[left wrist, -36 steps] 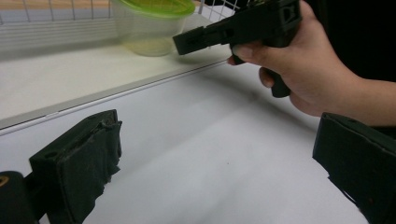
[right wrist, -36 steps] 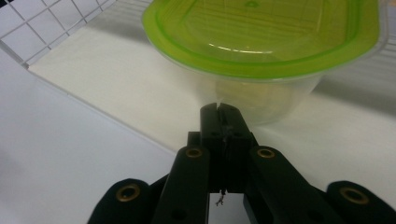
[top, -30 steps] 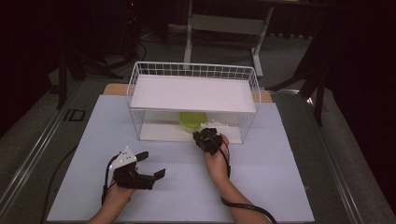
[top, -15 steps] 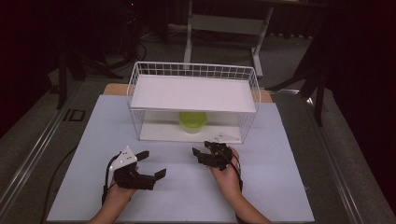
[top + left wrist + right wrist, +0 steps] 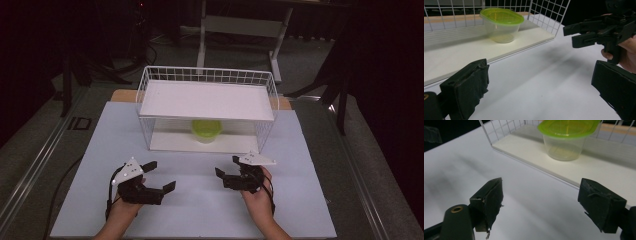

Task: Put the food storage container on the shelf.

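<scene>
High view: wire rack (image 5: 270, 95) around container (image 5: 206, 131)

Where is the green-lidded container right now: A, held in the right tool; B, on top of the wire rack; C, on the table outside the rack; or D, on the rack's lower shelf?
D: the container stands on the lower shelf, under the upper board.

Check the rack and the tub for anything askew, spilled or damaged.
Nothing stands out. The tub stands upright on the lower shelf of the wire rack, its green lid flat, no spill around it. Only the black pads on the right gripper look frayed.
</scene>
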Action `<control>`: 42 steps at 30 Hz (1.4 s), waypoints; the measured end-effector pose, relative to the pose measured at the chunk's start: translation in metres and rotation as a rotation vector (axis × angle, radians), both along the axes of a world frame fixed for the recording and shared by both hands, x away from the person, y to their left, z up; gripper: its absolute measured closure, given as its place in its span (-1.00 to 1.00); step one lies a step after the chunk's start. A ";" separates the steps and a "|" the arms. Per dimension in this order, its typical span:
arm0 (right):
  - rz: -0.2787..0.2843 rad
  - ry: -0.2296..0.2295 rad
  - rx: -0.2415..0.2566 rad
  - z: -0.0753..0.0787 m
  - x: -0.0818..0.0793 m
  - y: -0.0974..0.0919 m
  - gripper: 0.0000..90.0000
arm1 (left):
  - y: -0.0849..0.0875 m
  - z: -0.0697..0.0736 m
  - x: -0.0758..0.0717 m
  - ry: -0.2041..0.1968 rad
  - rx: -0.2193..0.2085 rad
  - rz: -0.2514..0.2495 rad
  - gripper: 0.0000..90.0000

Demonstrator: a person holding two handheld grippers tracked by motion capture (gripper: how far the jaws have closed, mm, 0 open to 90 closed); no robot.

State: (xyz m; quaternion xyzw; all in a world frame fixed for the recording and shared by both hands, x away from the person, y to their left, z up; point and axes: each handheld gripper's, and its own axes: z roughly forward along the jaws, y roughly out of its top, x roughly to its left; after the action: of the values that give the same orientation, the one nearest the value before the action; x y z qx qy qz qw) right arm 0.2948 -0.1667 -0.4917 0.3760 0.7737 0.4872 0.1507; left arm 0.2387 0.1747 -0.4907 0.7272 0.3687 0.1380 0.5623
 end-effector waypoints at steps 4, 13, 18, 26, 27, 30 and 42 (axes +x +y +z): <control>0.018 -0.037 -0.018 0.007 -0.012 -0.006 -0.57 | -0.001 0.003 -0.003 -0.001 0.001 -0.010 -0.95; 0.044 -0.068 -0.045 0.010 -0.031 -0.019 -0.57 | -0.005 0.004 -0.008 -0.001 0.020 -0.045 -0.95; 0.050 -0.064 -0.050 0.008 -0.036 -0.027 -0.57 | -0.003 0.003 -0.012 -0.001 0.028 -0.058 -0.95; 0.058 -0.069 -0.068 0.007 -0.041 -0.036 -0.57 | 0.006 0.001 -0.020 0.007 0.035 -0.053 -0.95; 0.059 -0.069 -0.073 0.007 -0.042 -0.037 -0.57 | 0.007 0.001 -0.021 0.008 0.043 -0.052 -0.95; 0.061 -0.074 -0.076 0.008 -0.045 -0.041 -0.59 | 0.013 -0.001 -0.024 0.013 0.053 -0.048 -0.95; 0.041 -0.073 -0.066 0.008 -0.055 -0.063 -0.59 | 0.024 -0.002 -0.030 0.019 0.061 -0.035 -0.95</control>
State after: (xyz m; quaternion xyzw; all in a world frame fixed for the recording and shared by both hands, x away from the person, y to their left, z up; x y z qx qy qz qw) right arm 0.2396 -0.2300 -0.4833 0.3369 0.7908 0.4779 0.1812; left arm 0.2084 0.1983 -0.4926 0.7516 0.3568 0.1321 0.5388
